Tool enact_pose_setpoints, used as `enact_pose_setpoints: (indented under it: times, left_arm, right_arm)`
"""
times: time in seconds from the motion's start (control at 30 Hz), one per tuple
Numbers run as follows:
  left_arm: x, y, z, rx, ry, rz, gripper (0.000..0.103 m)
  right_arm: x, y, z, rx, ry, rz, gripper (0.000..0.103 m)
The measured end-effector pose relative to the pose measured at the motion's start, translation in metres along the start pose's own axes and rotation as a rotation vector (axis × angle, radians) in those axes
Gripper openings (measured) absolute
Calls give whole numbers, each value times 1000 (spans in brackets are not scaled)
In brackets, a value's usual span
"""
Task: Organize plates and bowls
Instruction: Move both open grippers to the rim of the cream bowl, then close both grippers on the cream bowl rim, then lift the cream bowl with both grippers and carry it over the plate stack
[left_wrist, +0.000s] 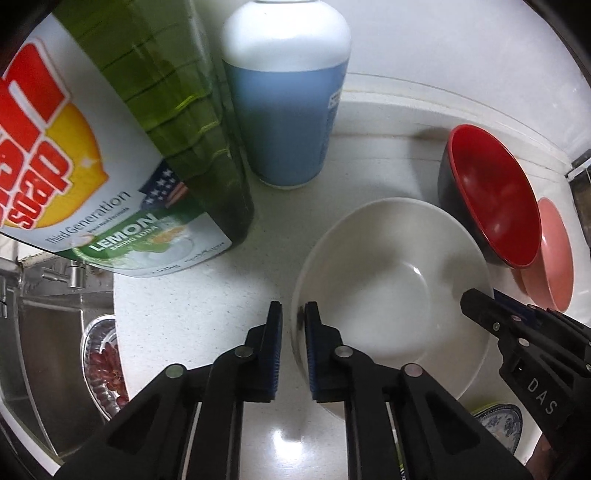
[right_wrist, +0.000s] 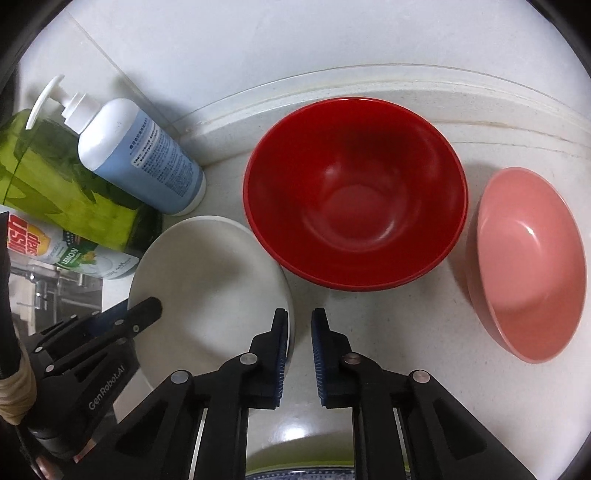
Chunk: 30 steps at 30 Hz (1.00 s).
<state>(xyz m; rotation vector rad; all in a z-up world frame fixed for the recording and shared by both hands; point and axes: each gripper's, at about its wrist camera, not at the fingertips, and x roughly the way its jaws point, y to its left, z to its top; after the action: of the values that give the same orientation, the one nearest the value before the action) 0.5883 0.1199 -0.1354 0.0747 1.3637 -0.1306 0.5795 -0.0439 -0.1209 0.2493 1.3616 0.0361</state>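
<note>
White bowl (left_wrist: 391, 291) upright, mouth up, seemingly clamped both sides

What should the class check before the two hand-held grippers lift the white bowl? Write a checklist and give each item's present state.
1. Left hand-held gripper closed on the left rim of the glossy white round bowl: ok.
2. Right hand-held gripper closed on the opposite rim: ok.
3. White bowl empty, nothing to spill: ok.
4. Gap to the red round bowl with a black outside: cannot tell; their edges overlap in both views.
5. Green transparent plastic dish-soap bottle apart from the white bowl, with bare counter between them: ok.
</note>
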Motion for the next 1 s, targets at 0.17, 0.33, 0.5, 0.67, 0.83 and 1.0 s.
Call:
enact_pose_setpoints:
  times: [0.17,0.33,0.5,0.67,0.83,1.0]
  left_arm:
    - [0,1,-2,-11,1,-16,9]
    - [-3,1,-8,-17,-9,-20,8]
    - [-15,3,-14,-32,-34,-23,8]
    - [-37,-5,-22,-27,-75,-21,8]
    - [-57,-17,-32,-17,-106,-40,8]
    - [-78,-42,-47,15,-146,-57,8]
  right_arm:
    - [0,1,0,-19,4,8,10]
    - [0,7,-3,-43,-1,4,9]
    - [-2,13,-7,-49,1,17,9]
    - [-15,13,-17,-54,-18,38,9]
    - [-38,7,-28,-59,-42,40,9]
    - [-61,-4,-38,-54,-71,30,9]
